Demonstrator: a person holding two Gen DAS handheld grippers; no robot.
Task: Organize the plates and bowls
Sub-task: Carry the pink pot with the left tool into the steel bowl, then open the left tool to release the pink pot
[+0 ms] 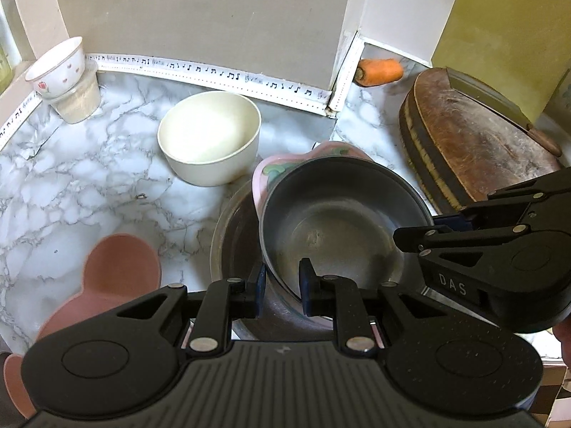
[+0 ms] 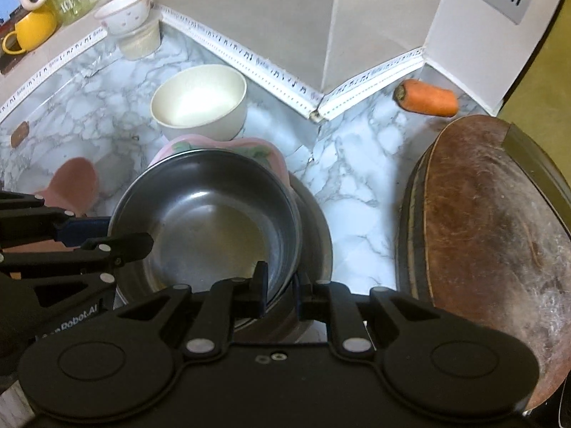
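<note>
A dark grey bowl (image 1: 339, 221) (image 2: 210, 224) sits nested in a pink flowered dish (image 1: 271, 174) (image 2: 249, 149). Both are held over a steel bowl (image 1: 228, 246) (image 2: 317, 235) on the marble counter; I cannot tell whether they rest in it. My left gripper (image 1: 282, 285) (image 2: 107, 232) is shut on the near left rim of the grey bowl. My right gripper (image 2: 282, 289) (image 1: 428, 235) is shut on its right rim. A cream bowl (image 1: 210, 135) (image 2: 200, 103) stands just behind the stack. A pink ear-shaped plate (image 1: 117, 271) (image 2: 75, 182) lies to the left.
A small white flowered bowl (image 1: 59, 66) (image 2: 125, 10) sits on a plastic cup in the back left corner. A round wooden board (image 1: 478, 142) (image 2: 492, 232) with a cleaver (image 1: 499, 100) fills the right. A carrot (image 1: 380, 71) (image 2: 426, 98) lies by the wall. A yellow mug (image 2: 32, 30) stands on the ledge.
</note>
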